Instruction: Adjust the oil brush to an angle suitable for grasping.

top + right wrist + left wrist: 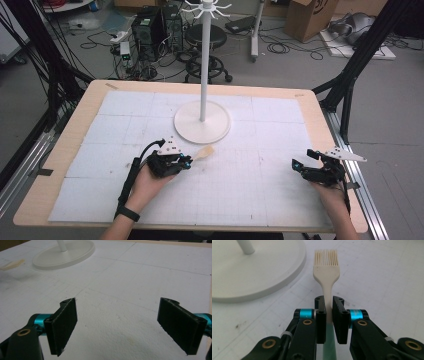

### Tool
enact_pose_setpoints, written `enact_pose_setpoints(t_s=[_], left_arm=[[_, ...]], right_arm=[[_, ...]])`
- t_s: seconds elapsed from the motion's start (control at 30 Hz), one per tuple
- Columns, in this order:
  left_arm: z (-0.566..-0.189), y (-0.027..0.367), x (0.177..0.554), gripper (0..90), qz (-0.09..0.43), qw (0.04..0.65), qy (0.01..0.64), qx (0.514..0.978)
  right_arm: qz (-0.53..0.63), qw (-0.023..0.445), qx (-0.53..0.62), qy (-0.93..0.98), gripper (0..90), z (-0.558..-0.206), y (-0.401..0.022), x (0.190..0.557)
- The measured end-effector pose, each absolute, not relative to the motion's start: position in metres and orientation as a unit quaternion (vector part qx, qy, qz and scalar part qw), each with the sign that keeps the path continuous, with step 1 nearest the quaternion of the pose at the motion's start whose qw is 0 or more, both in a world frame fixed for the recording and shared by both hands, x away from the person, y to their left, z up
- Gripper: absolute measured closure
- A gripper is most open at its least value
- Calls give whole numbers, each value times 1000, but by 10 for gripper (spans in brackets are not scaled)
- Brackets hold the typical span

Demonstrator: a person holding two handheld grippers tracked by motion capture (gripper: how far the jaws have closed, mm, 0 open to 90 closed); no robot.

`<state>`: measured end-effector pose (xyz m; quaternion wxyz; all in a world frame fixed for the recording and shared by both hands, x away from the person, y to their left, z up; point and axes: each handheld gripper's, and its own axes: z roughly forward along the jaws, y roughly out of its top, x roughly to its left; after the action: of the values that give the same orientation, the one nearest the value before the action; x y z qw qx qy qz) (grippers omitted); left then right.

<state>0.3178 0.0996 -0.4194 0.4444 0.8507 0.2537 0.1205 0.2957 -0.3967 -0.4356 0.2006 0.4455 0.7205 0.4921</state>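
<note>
My left gripper [187,161] [329,303] is shut on the handle of a cream pastry brush [326,267] [204,152]. The brush head with its pale bristles sticks out past the jaws toward the round base [202,122] [249,275] of a white stand. The handle turns pale green below the jaws in the left gripper view. My right gripper [296,166] [117,327] rests near the table's right edge, jaws wide apart with nothing between them. The brush tip [12,264] shows at the far left of the right gripper view.
The white stand's pole [205,60] rises from its base at the table's middle back, with hooks [206,9] on top. A white gridded mat [250,190] covers the wooden table [75,120]. Black frame legs [350,70] stand at the right.
</note>
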Motion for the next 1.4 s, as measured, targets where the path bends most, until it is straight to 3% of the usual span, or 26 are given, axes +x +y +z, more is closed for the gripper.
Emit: enact_pose_setpoints(t_s=[0.6, 0.83, 1.4], left_arm=[[-414, 29, 328, 822, 85, 454, 178, 869], [-417, -8, 331, 822, 70, 437, 106, 891], [-434, -58, 337, 820, 51, 432, 63, 898]], right_arm=[[497, 204, 445, 717, 150, -433, -397, 295], [502, 208, 444, 713, 150, -432, -399, 295], [507, 215, 447, 705, 150, -430, -403, 288]])
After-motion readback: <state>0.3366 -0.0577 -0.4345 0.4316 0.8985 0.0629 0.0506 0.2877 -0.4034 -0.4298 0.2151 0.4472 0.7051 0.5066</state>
